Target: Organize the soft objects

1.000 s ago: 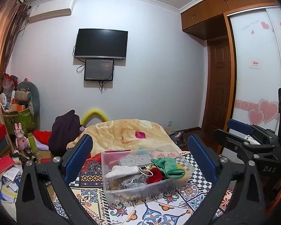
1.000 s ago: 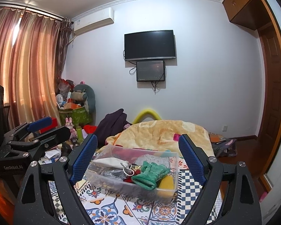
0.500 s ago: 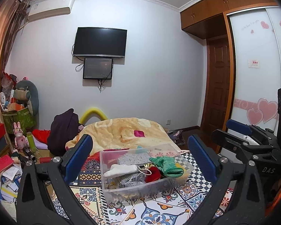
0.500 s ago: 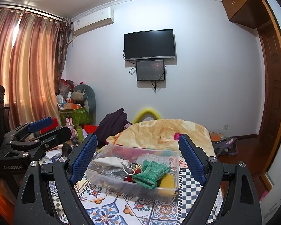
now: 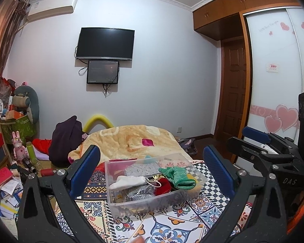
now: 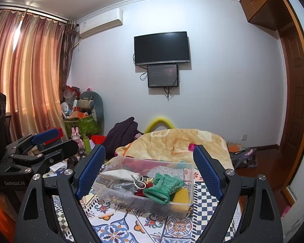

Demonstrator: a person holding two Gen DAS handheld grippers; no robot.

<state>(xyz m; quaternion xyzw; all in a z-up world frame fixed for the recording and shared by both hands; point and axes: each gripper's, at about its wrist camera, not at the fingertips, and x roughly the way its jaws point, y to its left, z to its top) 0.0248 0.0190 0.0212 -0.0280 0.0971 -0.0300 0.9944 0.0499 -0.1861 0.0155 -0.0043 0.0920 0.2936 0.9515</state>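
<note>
Left gripper [image 5: 152,168]: we hold it spread apart, empty.
Right gripper [image 6: 150,166]: likewise apart, empty.
Clear bin [image 6: 178,204]: holds a green glove [image 6: 162,186], perhaps a white sock [image 5: 127,182].

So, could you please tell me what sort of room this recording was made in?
Most likely a lived-in bedroom: a bed under a peach patterned fleece blanket, a black wall-mounted television, and a sliding wardrobe door with pink hearts. Both grippers hang open over a clear plastic bin of soft items.
</note>
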